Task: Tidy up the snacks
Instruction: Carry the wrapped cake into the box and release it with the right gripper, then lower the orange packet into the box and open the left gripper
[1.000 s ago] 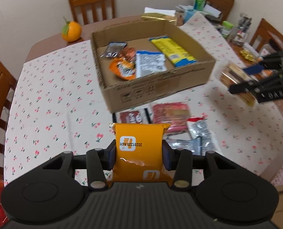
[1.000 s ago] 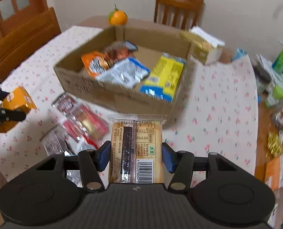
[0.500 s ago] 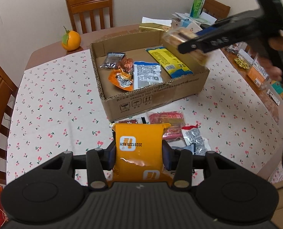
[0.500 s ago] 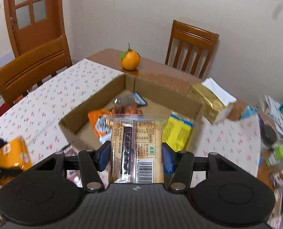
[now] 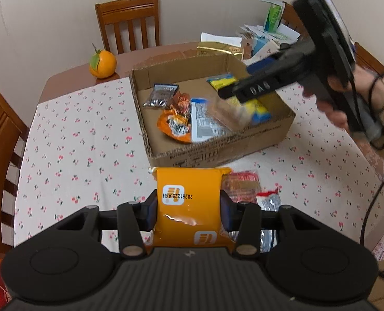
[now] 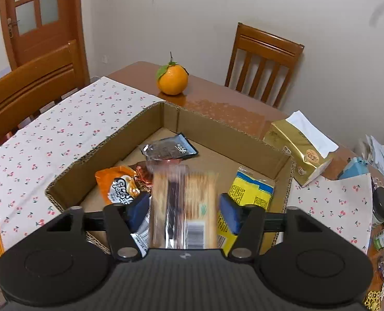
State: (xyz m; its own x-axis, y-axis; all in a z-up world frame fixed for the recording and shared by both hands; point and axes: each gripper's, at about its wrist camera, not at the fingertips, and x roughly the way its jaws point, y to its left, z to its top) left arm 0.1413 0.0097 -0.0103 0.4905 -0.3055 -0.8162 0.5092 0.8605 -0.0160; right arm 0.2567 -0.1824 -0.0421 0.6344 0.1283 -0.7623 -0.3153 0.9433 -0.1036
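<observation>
My left gripper (image 5: 188, 208) is shut on an orange snack packet (image 5: 189, 189), held just in front of the cardboard box (image 5: 217, 153). My right gripper (image 6: 185, 211) hovers over the box (image 6: 217, 134), and its jaws are opening. A brown cracker packet (image 6: 184, 204) sits between them, blurred and free of the pads. In the left wrist view the right gripper (image 5: 239, 80) hangs above the box with the cracker packet (image 5: 228, 111) dropping below it. Inside lie a yellow packet (image 6: 251, 191), an orange snack bag (image 6: 116, 186), a dark packet (image 6: 168, 150) and a white-blue packet (image 5: 204, 121).
An orange fruit (image 5: 102, 63) sits on the bare wood behind the box. A gold tissue pack (image 6: 300, 153) lies at the box's far corner. Loose red and silver snack packets (image 5: 243, 186) lie on the cherry-print cloth. Wooden chairs (image 5: 128, 23) ring the table; jars and papers (image 6: 383, 223) crowd the right.
My right gripper has swung from the table's right side to over the box, and its jaws have parted from the cracker packet. The left gripper has stayed put with the orange packet.
</observation>
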